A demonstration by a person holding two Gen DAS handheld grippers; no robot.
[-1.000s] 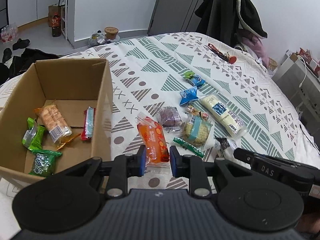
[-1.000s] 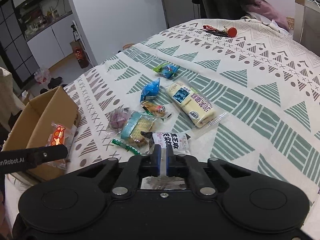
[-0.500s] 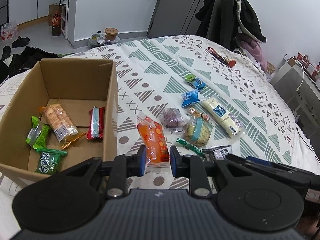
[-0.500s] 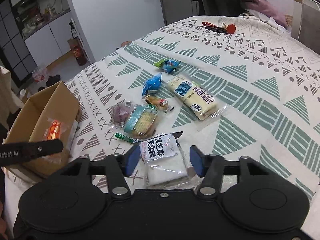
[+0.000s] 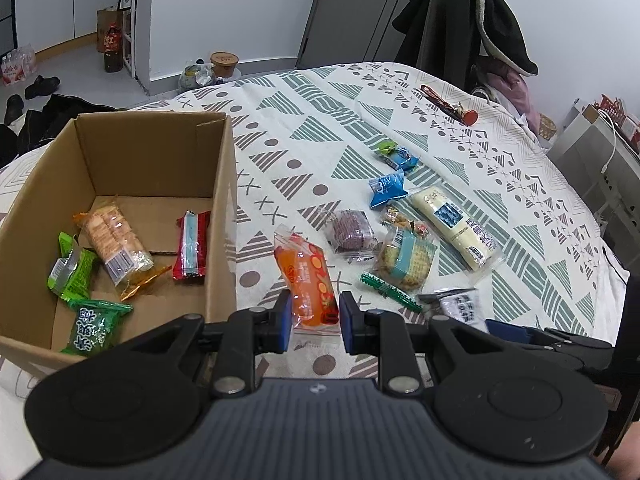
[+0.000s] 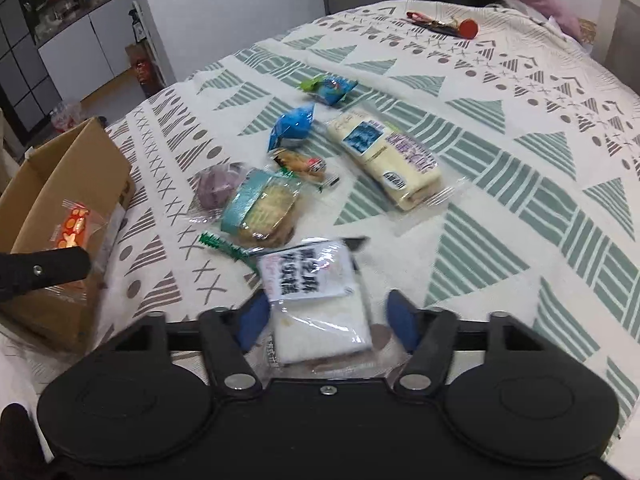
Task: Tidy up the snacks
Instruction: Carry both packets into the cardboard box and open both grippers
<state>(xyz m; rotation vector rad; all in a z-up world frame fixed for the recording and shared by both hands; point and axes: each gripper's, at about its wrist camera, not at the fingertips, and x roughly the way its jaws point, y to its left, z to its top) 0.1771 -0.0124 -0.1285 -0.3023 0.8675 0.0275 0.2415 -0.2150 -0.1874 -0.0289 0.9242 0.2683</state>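
Observation:
A cardboard box [image 5: 152, 152] stands on the patterned bedspread at the left, holding green packets [image 5: 72, 272], a biscuit pack [image 5: 116, 244] and a red bar [image 5: 192, 244]. My left gripper [image 5: 313, 316] is shut on an orange snack packet [image 5: 308, 276] just right of the box; in the right wrist view the orange snack packet [image 6: 72, 228] is raised beside the box [image 6: 72, 168]. My right gripper [image 6: 326, 314] is open around a white packet [image 6: 316, 292] lying on the bed. Beyond lie a teal-banded cracker pack [image 6: 260, 208], a purple snack [image 6: 218, 188] and a long cream packet [image 6: 384, 160].
Two blue packets [image 5: 386, 188] [image 5: 398, 156], a small brown candy [image 5: 404, 222] and a green strip [image 5: 390, 290] lie among the loose snacks. A red-tipped item [image 5: 448, 104] rests at the far side. A dark coat [image 5: 472, 20] hangs beyond the bed, a white cabinet [image 5: 592, 152] at right.
My right gripper, shut on the white packet a second ago, has opened and the packet now lies between its fingers. The left gripper kept its hold on the orange packet.

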